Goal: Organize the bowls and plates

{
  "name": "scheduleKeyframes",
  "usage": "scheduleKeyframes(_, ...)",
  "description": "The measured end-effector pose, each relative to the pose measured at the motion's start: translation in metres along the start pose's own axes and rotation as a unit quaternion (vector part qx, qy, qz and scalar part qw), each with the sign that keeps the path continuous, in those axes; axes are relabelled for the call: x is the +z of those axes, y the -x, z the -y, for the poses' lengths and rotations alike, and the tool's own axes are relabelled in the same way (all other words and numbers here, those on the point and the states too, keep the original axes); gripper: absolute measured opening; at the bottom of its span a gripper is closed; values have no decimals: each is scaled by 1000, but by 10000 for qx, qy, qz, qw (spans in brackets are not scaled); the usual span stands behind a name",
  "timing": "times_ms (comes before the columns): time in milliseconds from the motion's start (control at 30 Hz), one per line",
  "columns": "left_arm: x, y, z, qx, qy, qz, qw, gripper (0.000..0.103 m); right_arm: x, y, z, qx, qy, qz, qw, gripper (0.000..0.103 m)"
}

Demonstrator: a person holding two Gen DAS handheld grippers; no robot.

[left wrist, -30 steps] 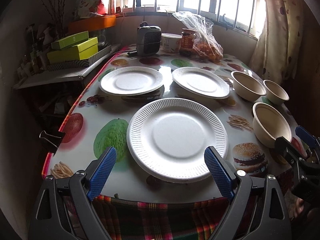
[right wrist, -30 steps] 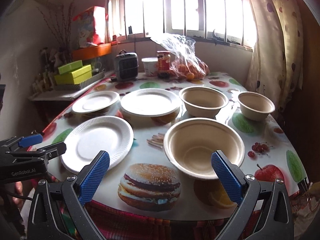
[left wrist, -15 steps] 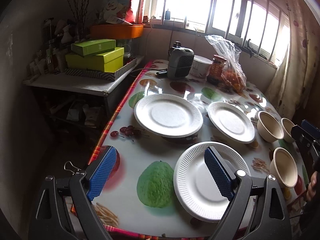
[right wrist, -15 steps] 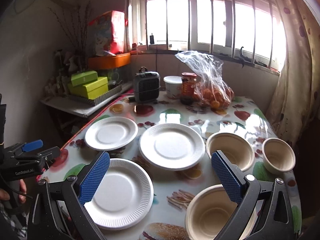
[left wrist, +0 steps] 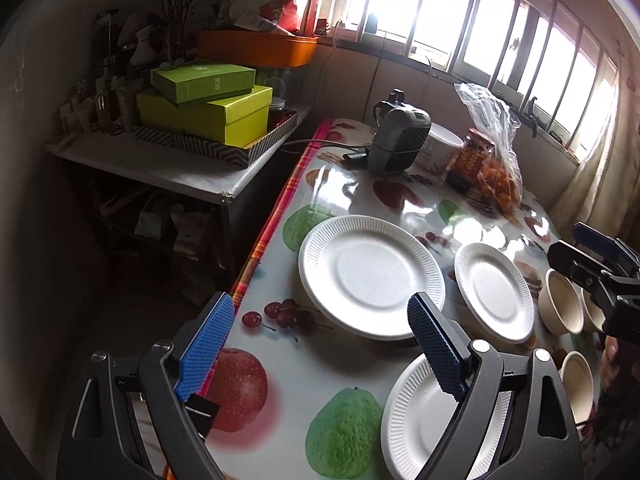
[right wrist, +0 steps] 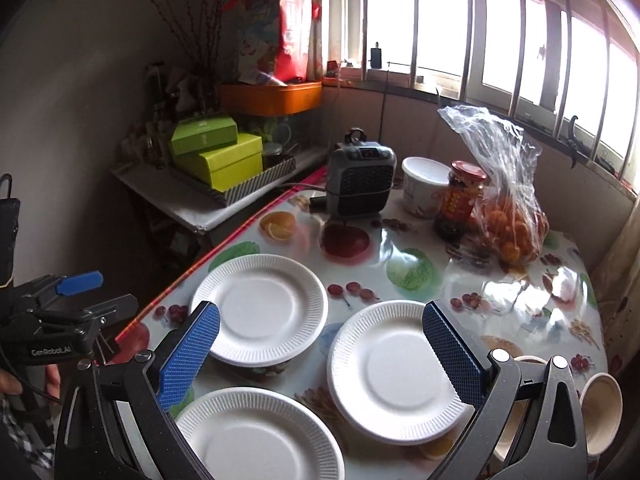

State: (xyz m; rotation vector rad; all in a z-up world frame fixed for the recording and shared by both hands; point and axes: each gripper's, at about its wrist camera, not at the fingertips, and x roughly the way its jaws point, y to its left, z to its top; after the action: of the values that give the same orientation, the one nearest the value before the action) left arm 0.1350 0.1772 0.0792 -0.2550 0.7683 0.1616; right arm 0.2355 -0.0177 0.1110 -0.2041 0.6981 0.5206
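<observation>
Both grippers lifted; ribbed white plates [right wrist: 260, 310].

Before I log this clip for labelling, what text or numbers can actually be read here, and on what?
"GenRobot.AI": on the left gripper body, seen from the right wrist.
Green box lid: small characters, too small to read.
Heater display: red digits, blurred.
Jar label: yellow marks, unreadable.

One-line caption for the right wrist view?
Open right gripper above three white paper plates on a fruit-print table, nothing held.
</observation>
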Motion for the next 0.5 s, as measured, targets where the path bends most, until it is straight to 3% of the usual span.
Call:
scheduleKeyframes(233, 18, -38, -9, -60, 239, -383, 9990, 80, 21, -71, 6, 166, -12, -622, 9979, 95)
scheduleKeyframes(367, 18, -61, -11, -35, 316, -628, 9975, 73, 19, -108, 13, 357, -254, -1106, 9929, 93)
scheduleKeyframes(500, 13, -81, -13, -85, 404, -892, 9952, 70, 13, -134, 14, 291, -124, -1299, 9910, 86)
